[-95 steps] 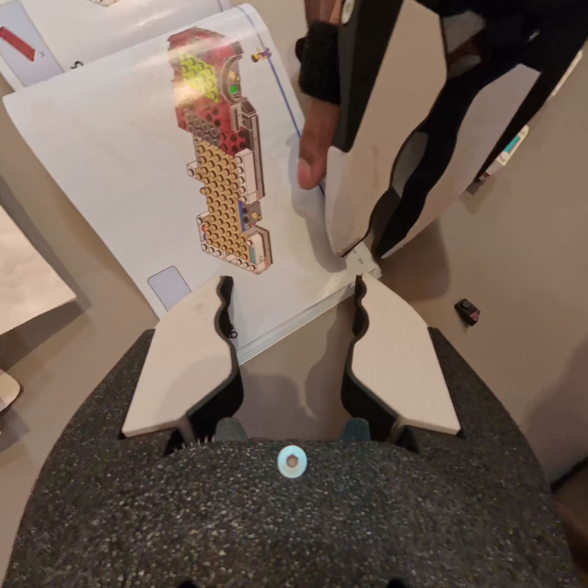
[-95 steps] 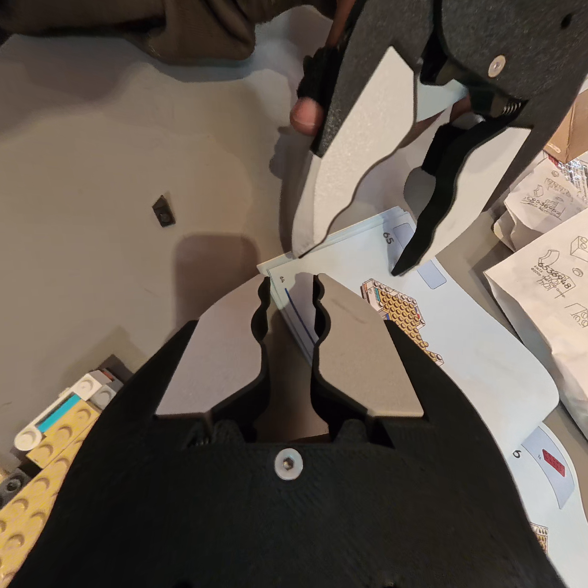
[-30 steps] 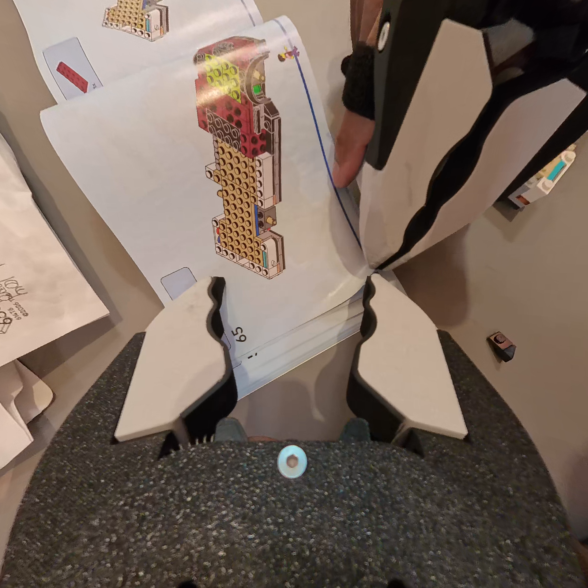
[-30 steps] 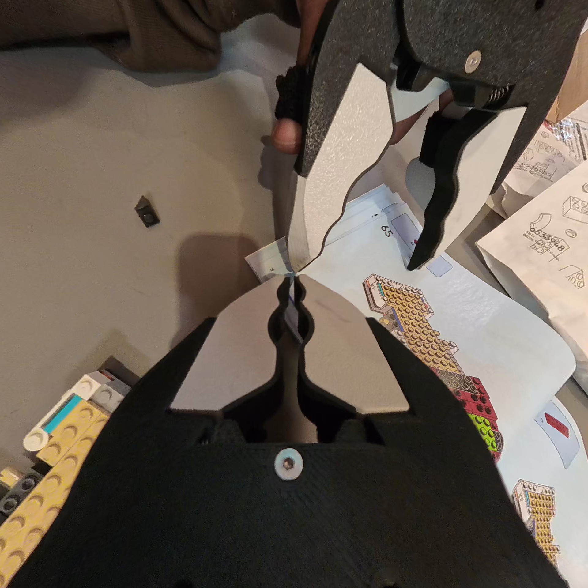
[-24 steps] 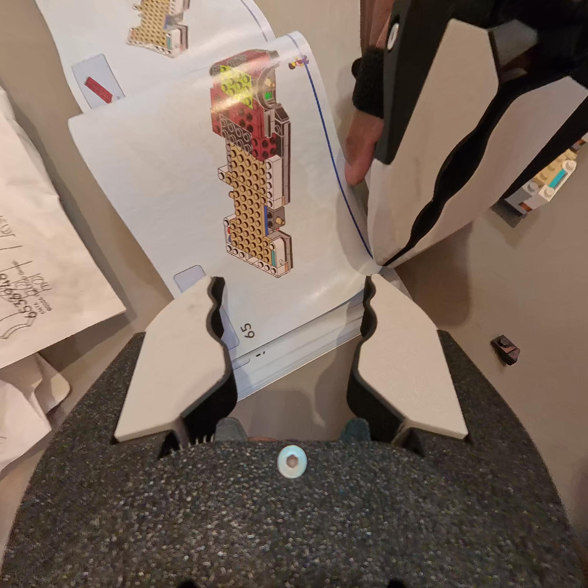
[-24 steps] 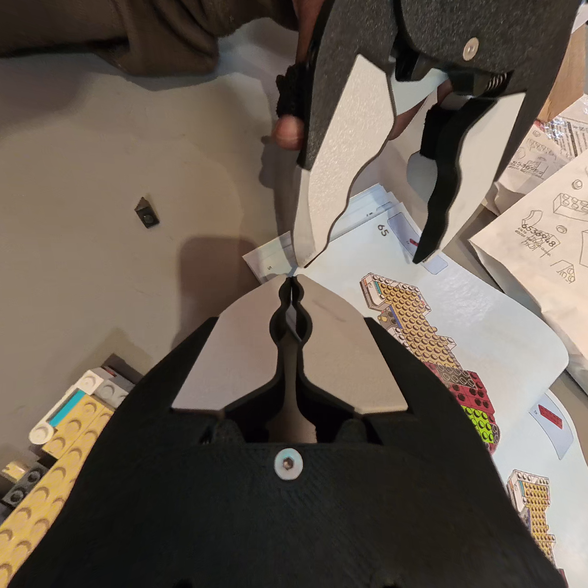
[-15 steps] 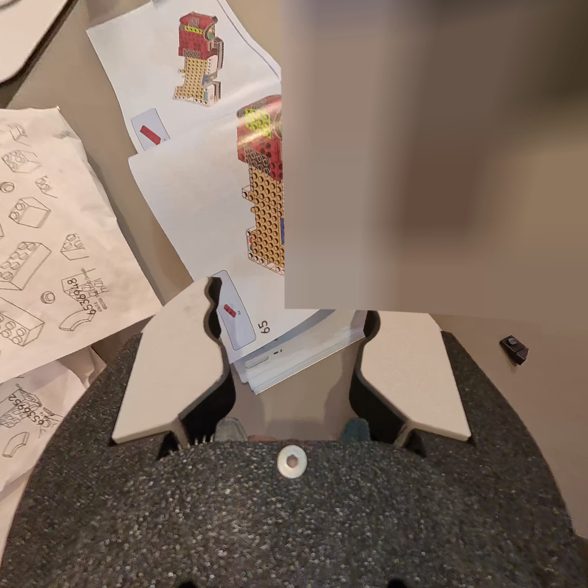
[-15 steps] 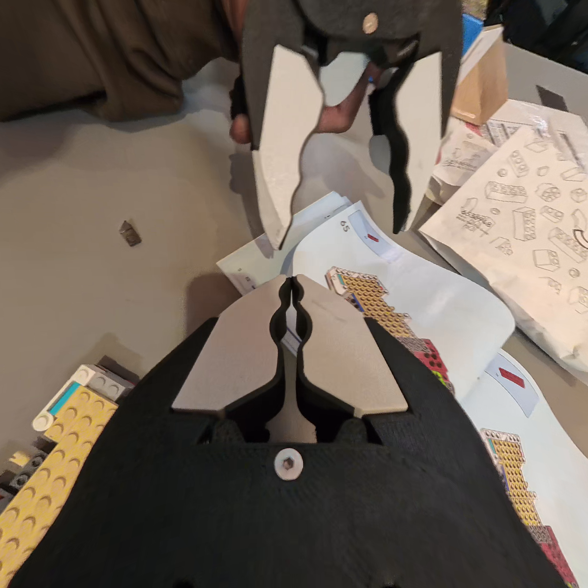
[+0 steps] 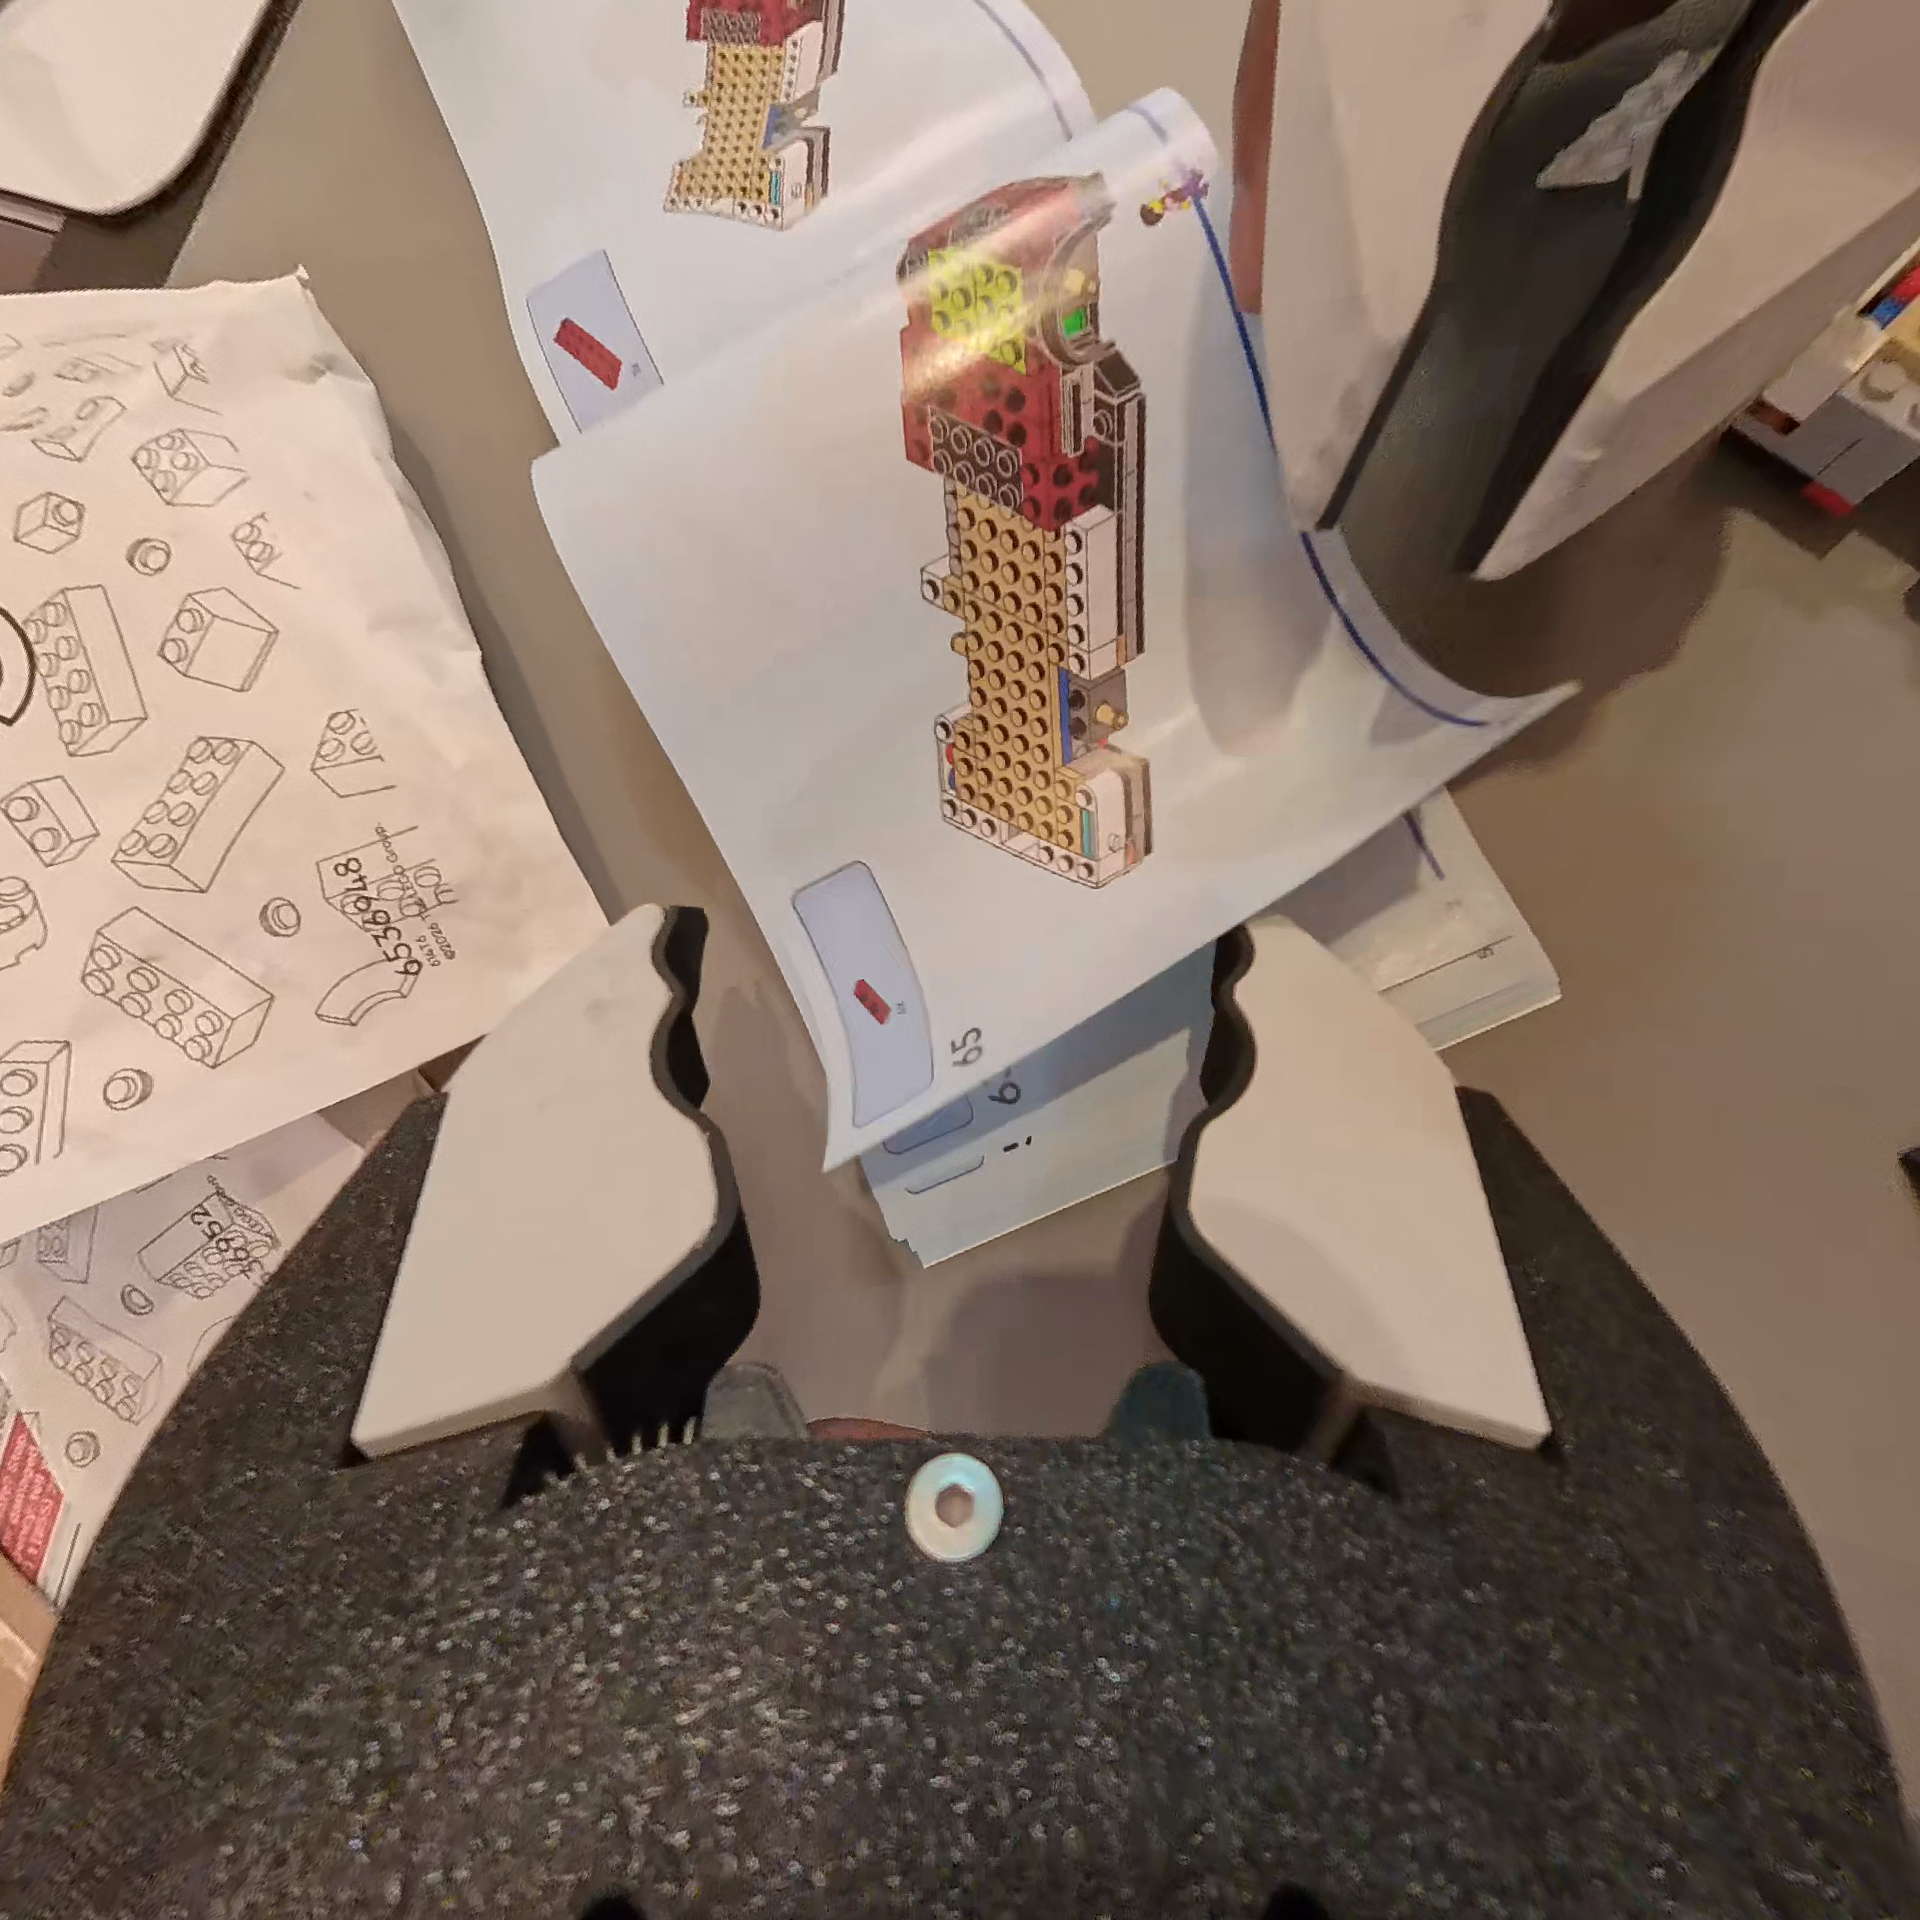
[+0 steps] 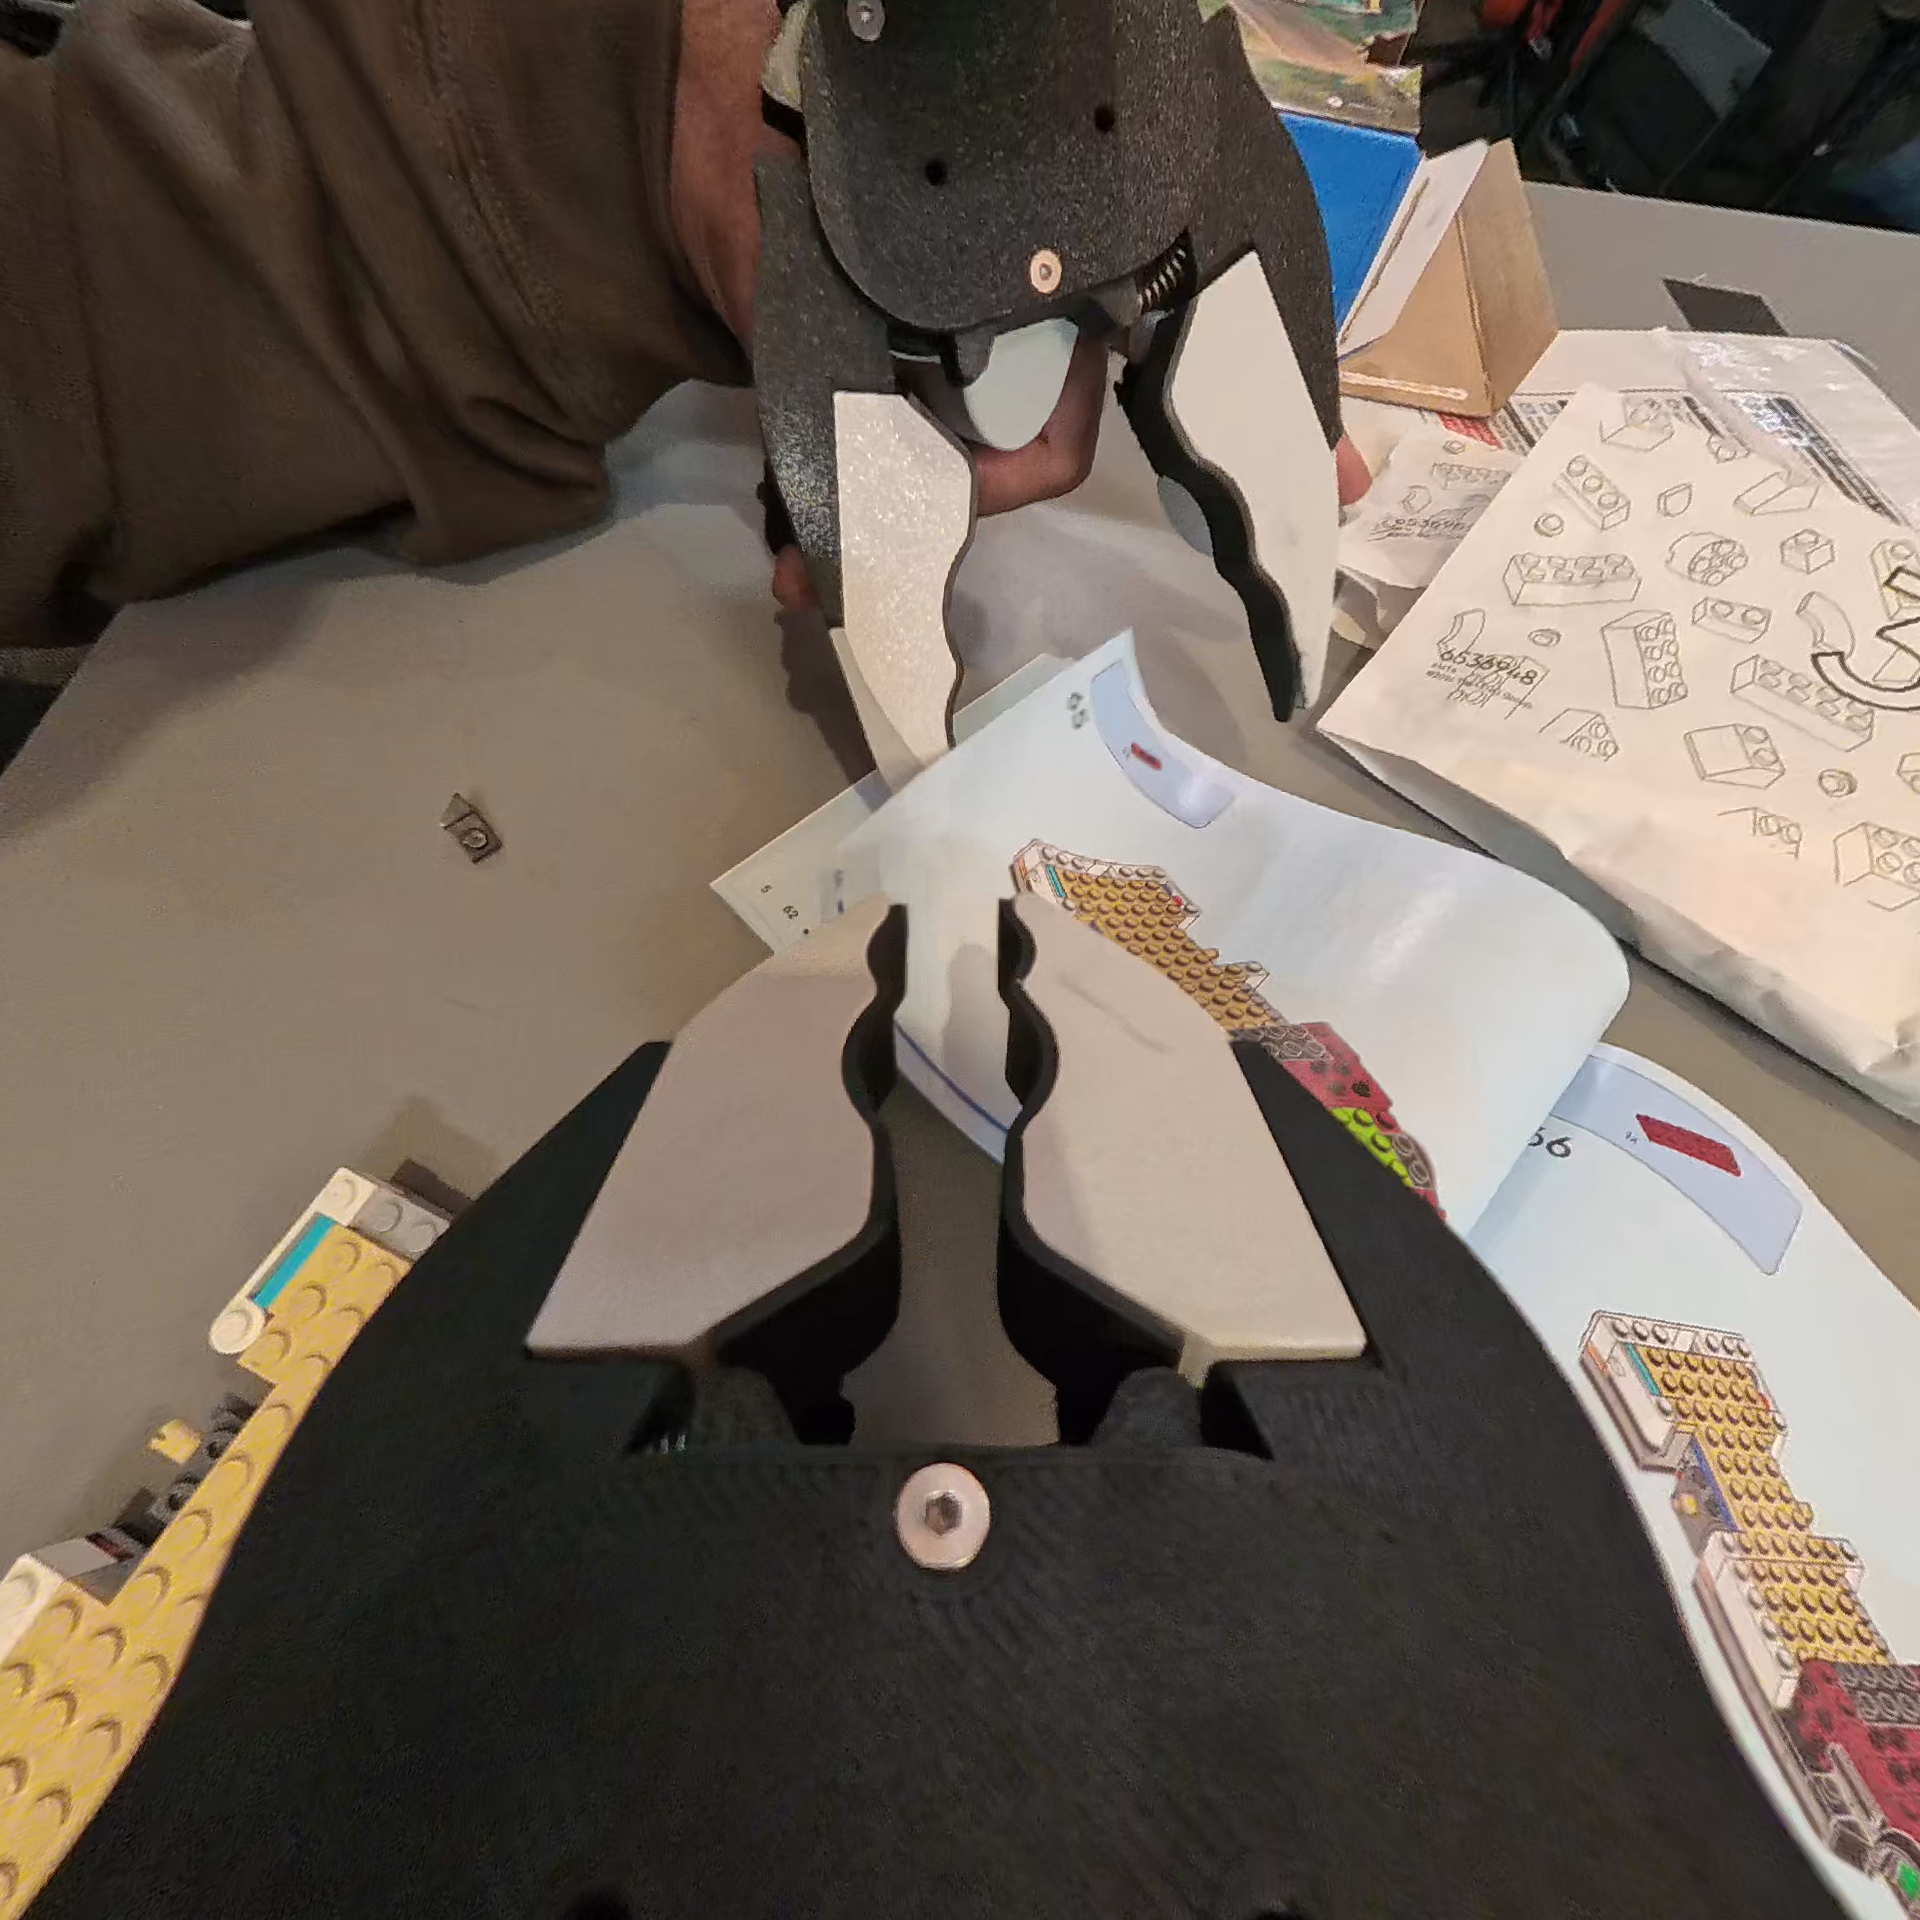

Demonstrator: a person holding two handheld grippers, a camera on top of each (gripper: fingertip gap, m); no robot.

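**Hand-held gripper status and surroundings**

Your left hand-held gripper [image 9: 956, 1039] is released, its fingers spread wide above the near corner of the open white instruction booklet [image 9: 831, 644] on the grey table [image 10: 312, 831]. Your right hand-held gripper [image 10: 951, 935] is slightly parted; the booklet's lifted page edge lies between its fingers, contact unclear. A white printed paper bag [image 9: 187, 675] lies left of the booklet; a tan brick assembly [image 10: 156, 1558] lies right.
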